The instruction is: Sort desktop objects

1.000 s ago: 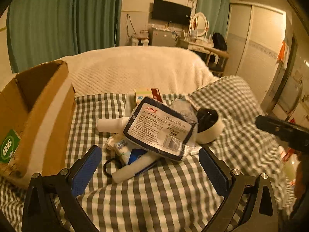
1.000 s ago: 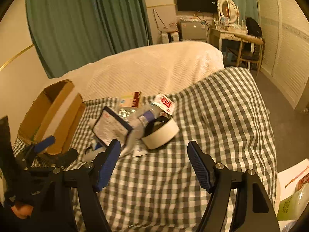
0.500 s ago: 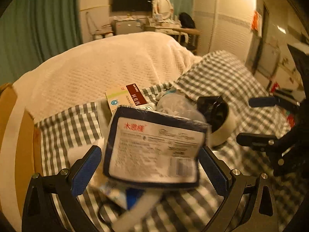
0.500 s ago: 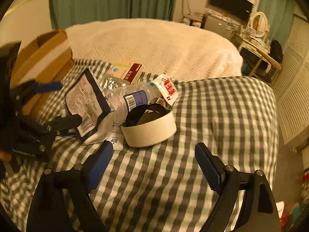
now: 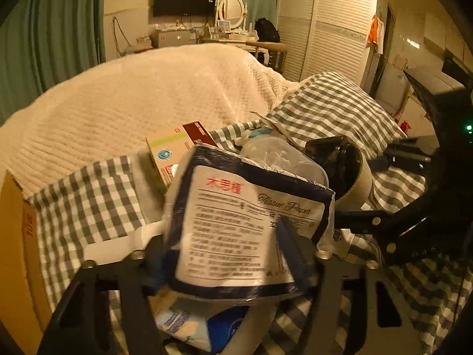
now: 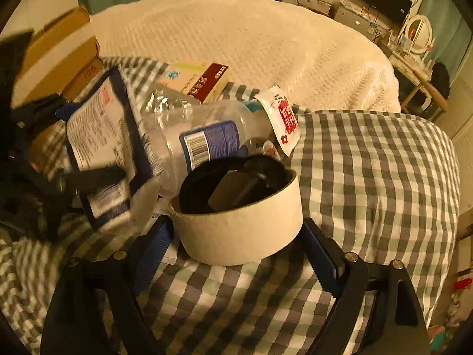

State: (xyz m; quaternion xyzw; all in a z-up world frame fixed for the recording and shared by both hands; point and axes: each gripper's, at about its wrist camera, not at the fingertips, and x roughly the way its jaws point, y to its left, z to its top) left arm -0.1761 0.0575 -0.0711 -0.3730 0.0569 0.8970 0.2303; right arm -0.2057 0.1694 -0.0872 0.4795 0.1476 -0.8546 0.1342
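A pile of objects lies on the checked cloth. My left gripper has its fingers on both sides of a dark-edged tissue paper pack and is closed on it; the pack also shows in the right wrist view. My right gripper is open, its fingers on either side of a wide roll of tape with a dark object inside; the roll also shows in the left wrist view. A crushed clear bottle, a medicine box and a red-and-white sachet lie behind.
A cardboard box stands at the left; its wall also shows in the left wrist view. A white knitted blanket covers the surface behind the pile. Small tubes and packets lie under the tissue pack.
Both grippers moved forward into the pile. My left gripper narrowed from wide open onto the tissue pack. My right gripper came up around the tape roll.
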